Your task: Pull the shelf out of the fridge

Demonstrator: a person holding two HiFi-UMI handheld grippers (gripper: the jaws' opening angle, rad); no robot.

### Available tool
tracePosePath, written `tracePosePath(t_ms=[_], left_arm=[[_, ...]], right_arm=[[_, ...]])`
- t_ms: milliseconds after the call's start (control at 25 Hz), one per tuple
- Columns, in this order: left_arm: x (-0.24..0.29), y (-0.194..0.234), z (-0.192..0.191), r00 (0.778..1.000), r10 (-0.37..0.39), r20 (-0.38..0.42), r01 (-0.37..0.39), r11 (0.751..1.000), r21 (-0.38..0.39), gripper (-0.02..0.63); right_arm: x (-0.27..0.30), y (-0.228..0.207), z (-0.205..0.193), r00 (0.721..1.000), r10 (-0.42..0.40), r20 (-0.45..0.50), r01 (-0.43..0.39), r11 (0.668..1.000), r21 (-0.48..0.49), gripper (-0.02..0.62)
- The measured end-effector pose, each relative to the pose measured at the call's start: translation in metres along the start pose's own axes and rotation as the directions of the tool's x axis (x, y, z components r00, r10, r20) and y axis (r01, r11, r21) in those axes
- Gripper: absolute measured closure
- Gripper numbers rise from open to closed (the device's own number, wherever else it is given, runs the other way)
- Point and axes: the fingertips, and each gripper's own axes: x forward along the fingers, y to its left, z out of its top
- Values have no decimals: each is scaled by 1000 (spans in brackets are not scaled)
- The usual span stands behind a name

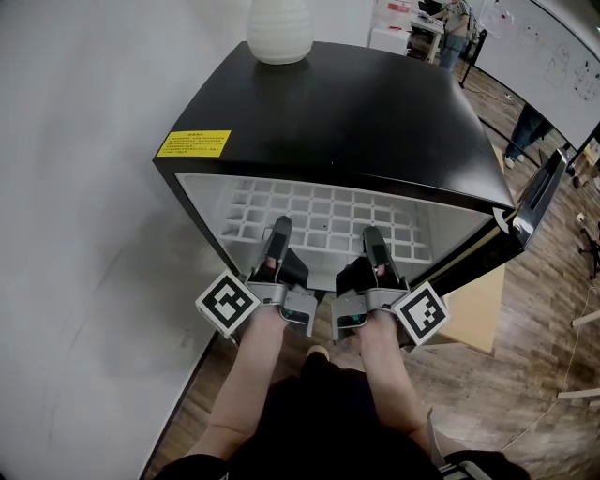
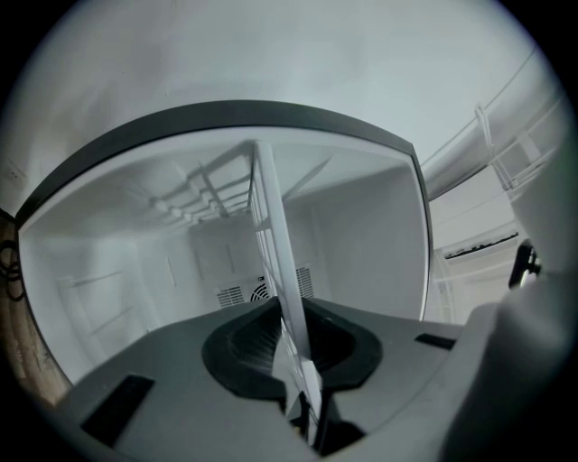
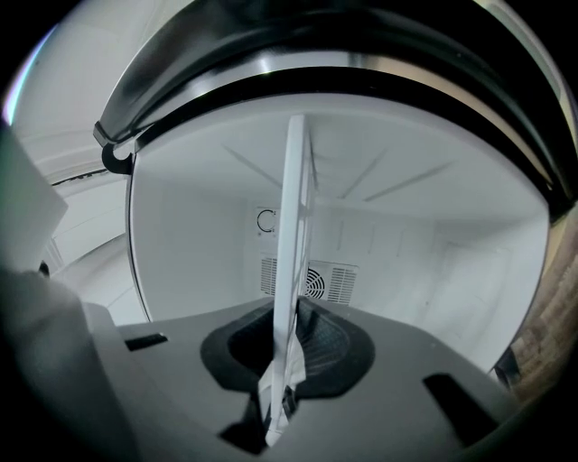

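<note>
A small black fridge (image 1: 356,112) stands open, with a white grid shelf (image 1: 328,220) inside it. My left gripper (image 1: 279,228) reaches in at the shelf's front left and my right gripper (image 1: 372,236) at its front right. In the left gripper view the shelf (image 2: 275,244) runs edge-on between the jaws of the left gripper (image 2: 298,361), and the dark pads press on it. In the right gripper view the right gripper (image 3: 284,361) is shut the same way on the shelf's (image 3: 291,226) front edge.
A white ribbed vase (image 1: 279,30) stands on the fridge top, near a yellow label (image 1: 193,143). The fridge door (image 1: 525,211) hangs open to the right. A grey wall lies at the left, with wooden floor below. A person (image 1: 457,23) stands far back.
</note>
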Motion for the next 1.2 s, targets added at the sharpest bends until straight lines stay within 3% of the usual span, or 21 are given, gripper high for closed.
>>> tracePosePath(t_ms=[1200], left_arm=[[0,-6,0,999,16,-33,-16,1000,-16,560]], right_arm=[[-4,7,1,999,-19,29,19,1000,25,577]])
